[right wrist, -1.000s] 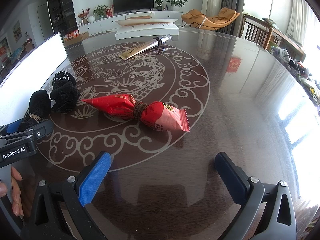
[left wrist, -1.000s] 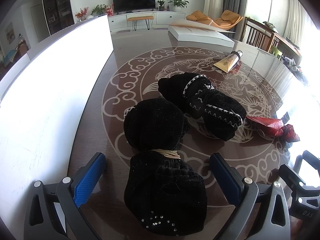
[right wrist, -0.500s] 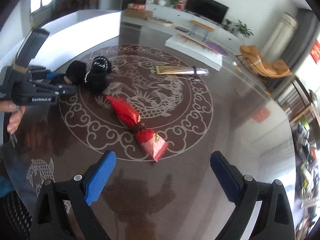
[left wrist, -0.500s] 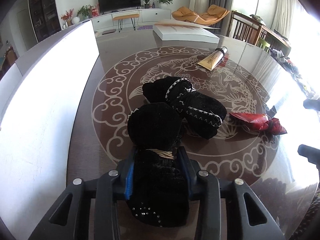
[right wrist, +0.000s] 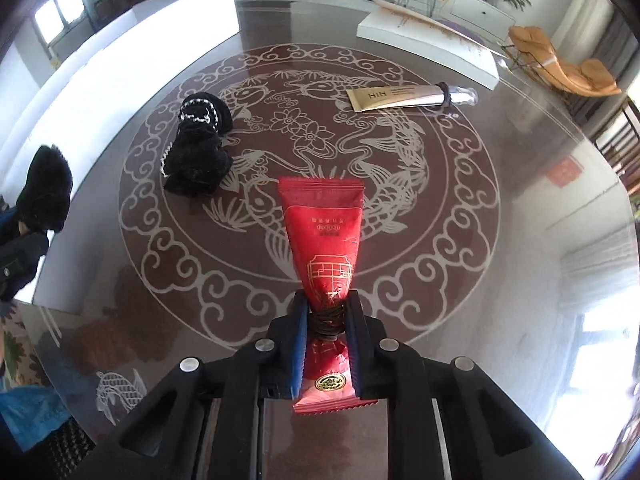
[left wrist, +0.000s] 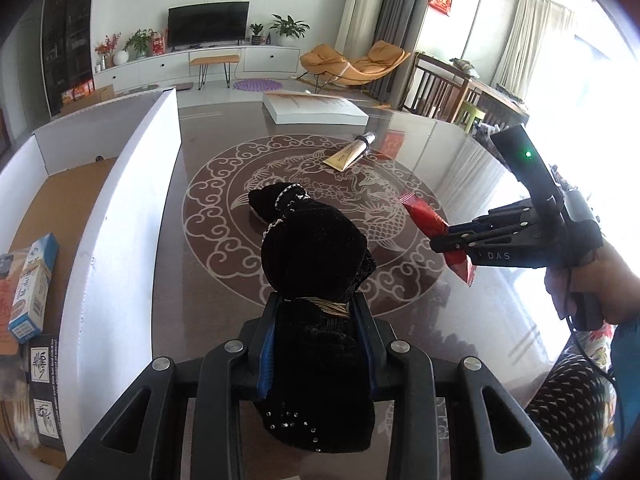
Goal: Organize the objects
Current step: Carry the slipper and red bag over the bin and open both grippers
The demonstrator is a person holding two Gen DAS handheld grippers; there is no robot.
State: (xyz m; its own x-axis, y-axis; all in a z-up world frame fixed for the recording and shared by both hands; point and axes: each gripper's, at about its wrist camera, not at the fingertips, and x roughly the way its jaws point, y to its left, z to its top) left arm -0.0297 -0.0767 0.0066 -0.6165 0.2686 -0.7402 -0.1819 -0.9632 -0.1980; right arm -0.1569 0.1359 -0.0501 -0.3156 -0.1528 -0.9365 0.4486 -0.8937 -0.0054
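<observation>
Red pkt (right wrist: 322, 240), waist tied w/ cord

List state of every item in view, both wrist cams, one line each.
left gripper: jaws shut on black cloth bundle
black cloth bundle: gripped at its tied waist, lifted
right gripper: jaws shut on red snack packet
red snack packet: gripped at its tied middle, lifted
second black bundle: lying on table
gold tube: lying flat, banded near cap
white box: open
</observation>
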